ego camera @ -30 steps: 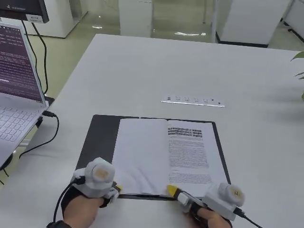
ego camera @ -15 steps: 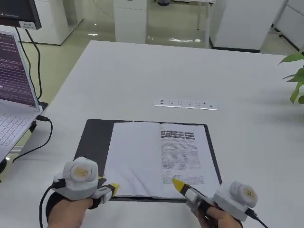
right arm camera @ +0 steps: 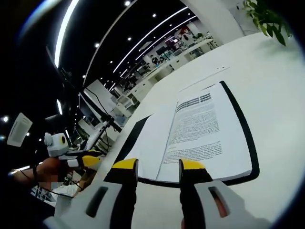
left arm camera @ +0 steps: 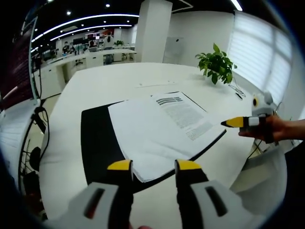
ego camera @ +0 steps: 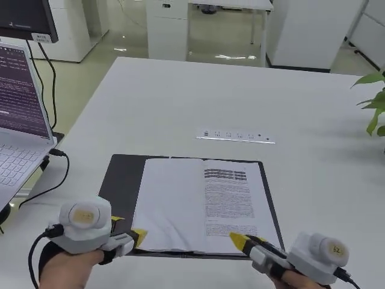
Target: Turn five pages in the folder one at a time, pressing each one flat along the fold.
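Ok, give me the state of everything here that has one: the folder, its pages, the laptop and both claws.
Folder: open, lying on the table.
Left page: blank side up.
Right page: printed side up, lying flat.
Laptop: lid open, screen lit.
Left claw: open, empty.
Right claw: open, empty.
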